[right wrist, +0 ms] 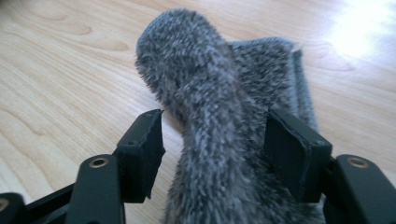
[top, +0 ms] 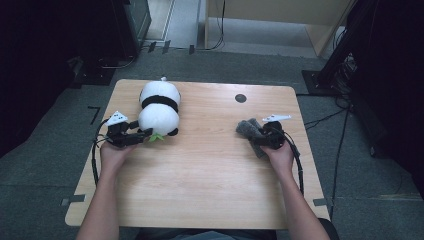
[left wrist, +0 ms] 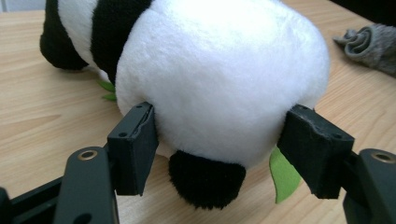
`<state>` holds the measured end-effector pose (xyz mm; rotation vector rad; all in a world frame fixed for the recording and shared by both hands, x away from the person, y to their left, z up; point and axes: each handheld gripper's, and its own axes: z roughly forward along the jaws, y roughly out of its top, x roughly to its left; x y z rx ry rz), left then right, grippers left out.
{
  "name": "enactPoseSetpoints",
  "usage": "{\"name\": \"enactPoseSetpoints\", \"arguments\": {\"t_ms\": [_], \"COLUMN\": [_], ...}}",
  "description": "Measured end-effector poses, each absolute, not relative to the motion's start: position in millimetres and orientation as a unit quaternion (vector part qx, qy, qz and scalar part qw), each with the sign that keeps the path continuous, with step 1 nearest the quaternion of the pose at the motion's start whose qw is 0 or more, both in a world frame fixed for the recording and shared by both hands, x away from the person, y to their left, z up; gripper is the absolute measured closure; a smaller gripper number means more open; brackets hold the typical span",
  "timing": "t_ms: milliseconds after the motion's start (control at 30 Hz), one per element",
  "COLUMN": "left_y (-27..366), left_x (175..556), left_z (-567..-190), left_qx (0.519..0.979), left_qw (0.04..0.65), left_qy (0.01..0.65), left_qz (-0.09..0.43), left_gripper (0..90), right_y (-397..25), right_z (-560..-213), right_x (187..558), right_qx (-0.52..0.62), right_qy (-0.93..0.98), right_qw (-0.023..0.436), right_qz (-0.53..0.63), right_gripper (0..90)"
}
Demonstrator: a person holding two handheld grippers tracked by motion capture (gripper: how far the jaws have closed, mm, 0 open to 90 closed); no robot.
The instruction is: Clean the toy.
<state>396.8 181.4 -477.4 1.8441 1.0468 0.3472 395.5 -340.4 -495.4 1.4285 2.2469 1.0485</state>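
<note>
The fingers (left wrist: 135, 149) of the left gripper (left wrist: 224, 149) stand wide apart, one on each side of the white round end of the panda toy (left wrist: 219, 79). Each pad is at the plush surface, but the fur is not squeezed, so the fingers are open around it and not pressing. Between the fingers, low down, is a small black foot of the toy, and beside the right finger a green felt leaf (left wrist: 283, 175) comes out from under it. Beyond the fingers, the black band of the toy goes across its body. In the high view the left gripper (top: 142, 135) is at the near end of the panda toy (top: 159, 107), which lies on the tabletop (top: 200, 175).

The fingers (right wrist: 292, 156) of the right gripper (right wrist: 215, 154) are also apart, with a grey fuzzy cloth (right wrist: 210, 121) between them. The right finger touches the cloth; the left finger has a small gap. The cloth lies on the tabletop and reaches forward past the fingers. In the high view the right gripper (top: 261, 136) sits on the grey fuzzy cloth (top: 247, 128), well apart from the panda.
</note>
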Motion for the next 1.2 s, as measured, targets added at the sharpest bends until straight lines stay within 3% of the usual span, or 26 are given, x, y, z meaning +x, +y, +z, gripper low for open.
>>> {"name": "enactPoseSetpoints", "arguments": {"t_ms": [300,500,667,700,1200], "left_y": [189.6,186.7,182.8,182.6,158.7], "left_x": [395.4,391.4,388.6,387.6,362.0], "left_z": [-477.5,-473.7,-473.9,-473.6,-449.0], "left_qx": [0.733,0.748,0.759,0.762,0.772], "left_qw": [0.49,0.481,0.474,0.467,0.484], "left_qy": [0.459,0.444,0.437,0.438,0.398], "left_qz": [0.111,0.116,0.09,0.095,0.108], "left_gripper": [26.7,23.7,0.9,0.0,0.0], "right_y": [-344.2,-340.1,-335.8,-335.2,-315.9], "right_z": [-482.5,-474.8,-470.4,-469.6,-454.9], "right_x": [389.9,385.0,380.1,379.0,355.9], "right_qx": [0.496,0.496,0.491,0.49,0.46], "right_qy": [0.763,0.759,0.764,0.765,0.768], "right_qw": [0.147,0.145,0.145,0.144,0.15], "right_qz": [0.388,0.395,0.393,0.393,0.42], "right_gripper": [37.0,37.7,37.6,37.6,37.9]}}
